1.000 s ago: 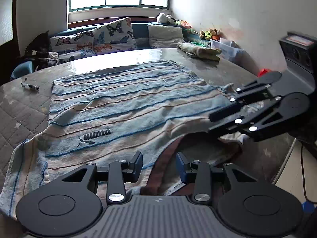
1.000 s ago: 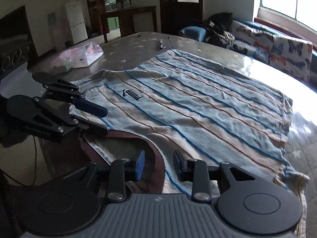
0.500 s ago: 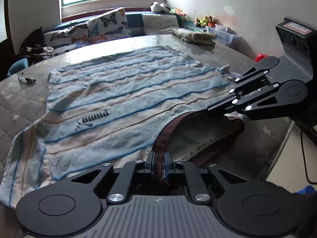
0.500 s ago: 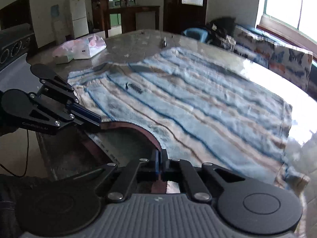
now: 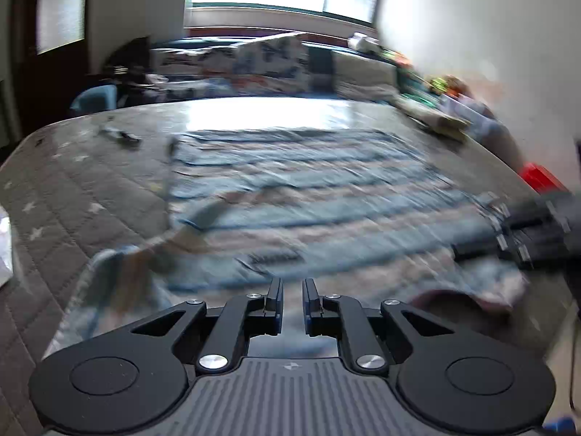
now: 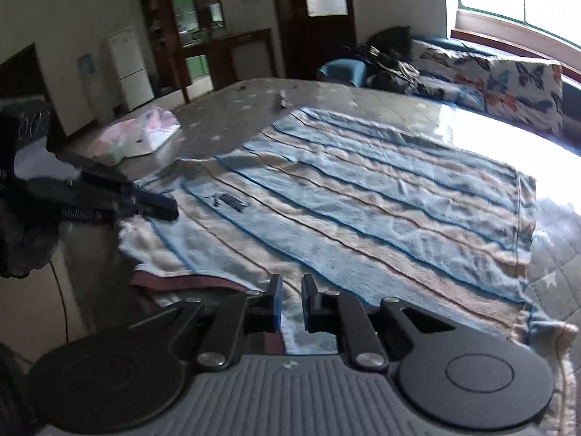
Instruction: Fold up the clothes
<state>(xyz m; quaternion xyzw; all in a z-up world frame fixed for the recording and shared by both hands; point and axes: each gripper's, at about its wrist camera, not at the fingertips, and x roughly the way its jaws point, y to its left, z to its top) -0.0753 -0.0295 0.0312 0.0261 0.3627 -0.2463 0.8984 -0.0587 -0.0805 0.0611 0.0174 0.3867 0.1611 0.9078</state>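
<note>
Plastic-wrapped packet (image 6: 136, 138) is seen at the left of the right wrist view, on the quilted, star-printed counter (image 6: 326, 98). Striped fleecy shirt (image 6: 363, 203) is spread flat across the centre. At lower centre, the right tool (image 6: 290, 296) is held narrowly parted over the collar; the left tool (image 5: 292, 296) is likewise narrowly parted.
</note>
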